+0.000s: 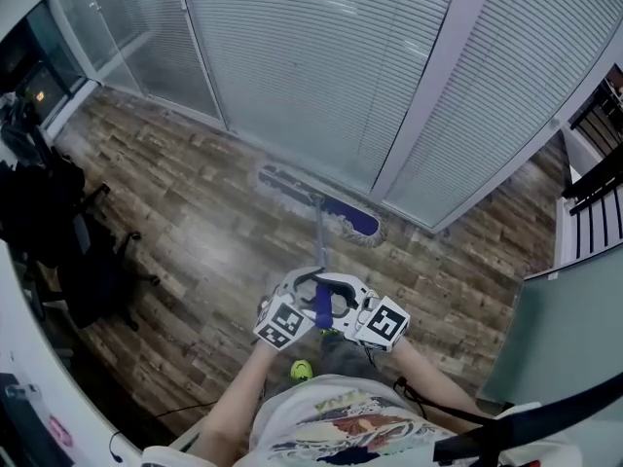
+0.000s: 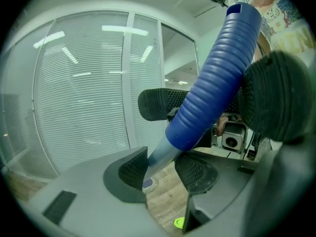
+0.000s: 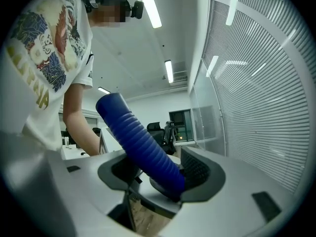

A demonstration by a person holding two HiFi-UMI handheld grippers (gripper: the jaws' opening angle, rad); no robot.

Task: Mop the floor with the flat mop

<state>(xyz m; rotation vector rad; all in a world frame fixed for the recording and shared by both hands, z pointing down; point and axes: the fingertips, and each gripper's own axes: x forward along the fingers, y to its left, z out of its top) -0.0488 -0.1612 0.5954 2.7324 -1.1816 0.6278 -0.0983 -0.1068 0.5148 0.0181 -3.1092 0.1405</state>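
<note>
The flat mop's blue head (image 1: 317,202) lies on the wood floor against the foot of the glass wall. Its grey pole (image 1: 319,246) runs back to a blue ribbed handle (image 1: 322,307) in front of me. My left gripper (image 1: 300,298) is shut on the pole just below the blue handle (image 2: 217,78), with the pole (image 2: 159,157) pressed between both pads. My right gripper (image 1: 348,300) has the blue handle (image 3: 143,147) between its jaws. The handle rests against one pad (image 3: 198,171), with a gap on the other side, so this gripper (image 3: 160,174) is open.
A glass wall with blinds (image 1: 321,66) runs across the far side. Black office chairs and bags (image 1: 58,232) crowd the left. A grey partition (image 1: 574,329) stands at the right. A yellow-green object (image 1: 301,369) lies on the floor by my feet.
</note>
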